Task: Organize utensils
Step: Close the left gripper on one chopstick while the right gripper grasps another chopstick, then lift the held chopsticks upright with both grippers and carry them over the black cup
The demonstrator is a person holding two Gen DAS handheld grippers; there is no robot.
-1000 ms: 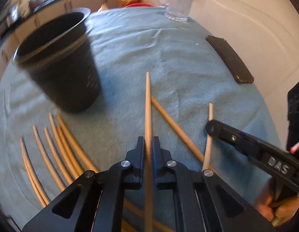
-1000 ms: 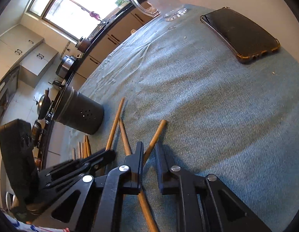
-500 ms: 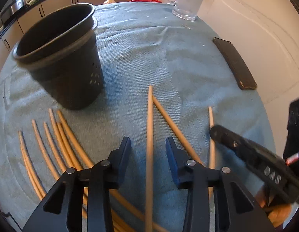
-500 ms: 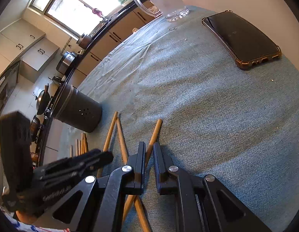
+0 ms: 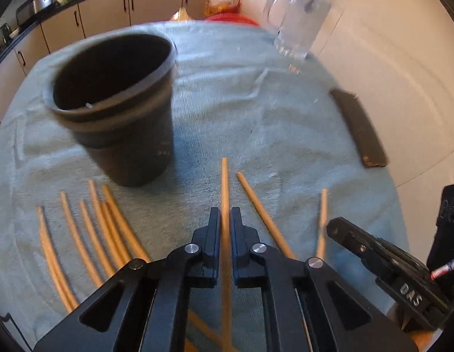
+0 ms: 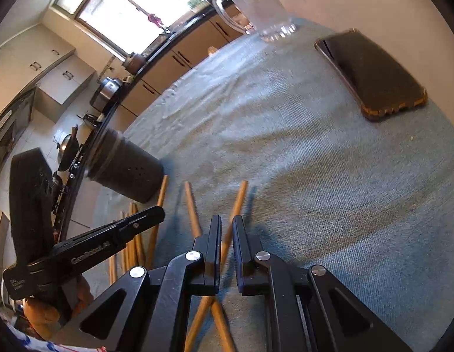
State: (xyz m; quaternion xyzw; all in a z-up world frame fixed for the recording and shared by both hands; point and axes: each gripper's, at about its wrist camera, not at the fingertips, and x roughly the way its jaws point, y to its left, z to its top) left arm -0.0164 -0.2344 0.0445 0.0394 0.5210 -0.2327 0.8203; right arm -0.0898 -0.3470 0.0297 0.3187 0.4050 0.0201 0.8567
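Now my left gripper (image 5: pixel 225 223) has just closed on one chopstick (image 5: pixel 224 182), my right gripper (image 6: pixel 227 228) pinching another chopstick (image 6: pixel 238 199).

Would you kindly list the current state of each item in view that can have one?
Left hand-held gripper: shut on a chopstick.
Right hand-held gripper: shut on another chopstick.
Black holder: upright, looks empty.
Loose chopsticks: lying flat on the cloth.
Glass mug: upright.
Phone: lying flat.

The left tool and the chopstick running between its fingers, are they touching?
Touching. The left wrist view shows the left tool shut on the chopstick, with both fingers tight against its sides.
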